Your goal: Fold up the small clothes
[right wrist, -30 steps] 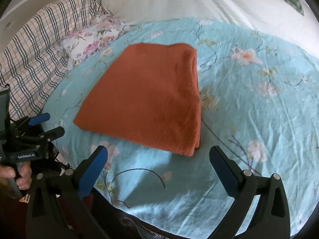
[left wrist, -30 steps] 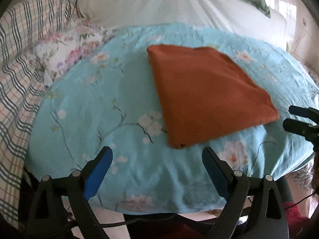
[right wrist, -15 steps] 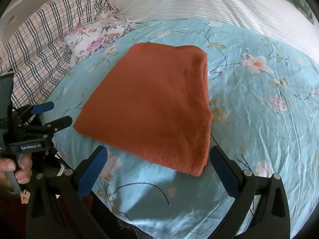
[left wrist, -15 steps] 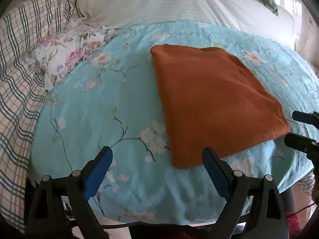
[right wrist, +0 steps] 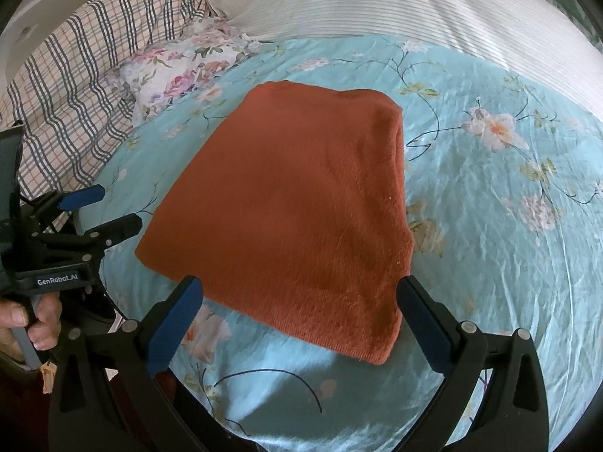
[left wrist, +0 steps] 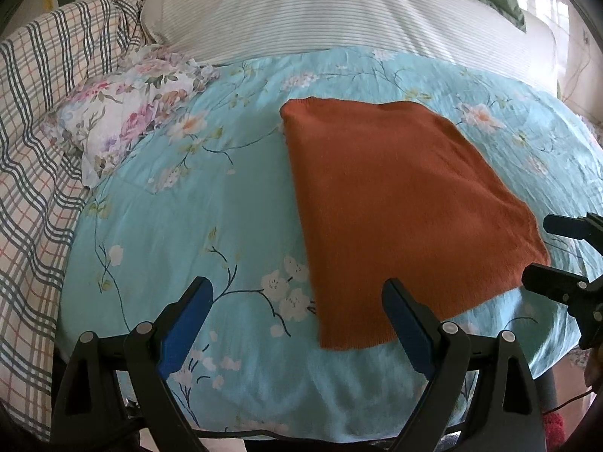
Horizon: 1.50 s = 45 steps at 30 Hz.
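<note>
Left wrist view: left gripper (left wrist: 297, 310) stands wide apart, empty, the folded sweater (left wrist: 399, 218) just ahead to its right on the blue sheet (left wrist: 188, 233). Right gripper (right wrist: 299, 310) gapes empty too, sweater straight ahead. Folding looks finished or nearly so.

1. Bed covered by turquoise floral sheet (left wrist: 158, 233), directly ahead of both tools.
2. Beyond it, white striped pillow (left wrist: 339, 11).
3. Plaid blanket (left wrist: 34, 120) bunched far left; small floral cloth (left wrist: 124, 113) beside it.
4. Bright window (left wrist: 542, 3) far right, daylight.
</note>
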{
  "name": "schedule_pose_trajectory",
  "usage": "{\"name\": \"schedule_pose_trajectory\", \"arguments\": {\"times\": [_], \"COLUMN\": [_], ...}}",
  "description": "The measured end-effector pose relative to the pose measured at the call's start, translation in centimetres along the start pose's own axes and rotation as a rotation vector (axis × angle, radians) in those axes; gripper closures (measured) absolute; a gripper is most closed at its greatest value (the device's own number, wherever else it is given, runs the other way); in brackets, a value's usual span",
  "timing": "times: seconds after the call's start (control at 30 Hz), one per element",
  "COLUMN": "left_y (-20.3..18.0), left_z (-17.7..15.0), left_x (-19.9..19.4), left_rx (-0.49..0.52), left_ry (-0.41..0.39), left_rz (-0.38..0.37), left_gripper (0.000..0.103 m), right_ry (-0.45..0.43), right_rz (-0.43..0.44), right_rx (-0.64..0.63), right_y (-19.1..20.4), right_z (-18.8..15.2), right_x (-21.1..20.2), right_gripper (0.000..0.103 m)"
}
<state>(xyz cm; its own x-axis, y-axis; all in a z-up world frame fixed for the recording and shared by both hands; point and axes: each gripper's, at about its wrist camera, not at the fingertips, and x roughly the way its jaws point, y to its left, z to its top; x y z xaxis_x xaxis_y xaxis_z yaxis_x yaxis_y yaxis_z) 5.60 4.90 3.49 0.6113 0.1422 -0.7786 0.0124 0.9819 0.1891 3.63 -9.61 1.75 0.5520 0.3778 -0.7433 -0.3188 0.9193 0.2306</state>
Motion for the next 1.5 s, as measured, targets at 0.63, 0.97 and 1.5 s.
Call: {"name": "schedule_pose_trajectory", "arguments": {"times": [0.63,0.97,1.5], "left_y": [0.4,-0.3,-0.5], "left_z": [1.1,0.4,-0.1], "left_x": [0.8,-0.2,-1.3], "left_rx": [-0.023,-0.006,-0.001], "left_ry": [0.005,-0.007,-0.033], "left_rz": [0.002,0.006,-0.015], "left_gripper": [0.011,0.011,0.011], "right_ry": [-0.002,-0.006,-0.006], "right_rz": [0.024,0.026,0.028], "right_rx": [0.029,0.036,0.026], "right_y": [-0.4,-0.5,0.3], "right_z": [1.6,1.1,0.7], "right_x": [0.7,-0.1,-0.6], "right_gripper": [0.001,0.001,0.001]}}
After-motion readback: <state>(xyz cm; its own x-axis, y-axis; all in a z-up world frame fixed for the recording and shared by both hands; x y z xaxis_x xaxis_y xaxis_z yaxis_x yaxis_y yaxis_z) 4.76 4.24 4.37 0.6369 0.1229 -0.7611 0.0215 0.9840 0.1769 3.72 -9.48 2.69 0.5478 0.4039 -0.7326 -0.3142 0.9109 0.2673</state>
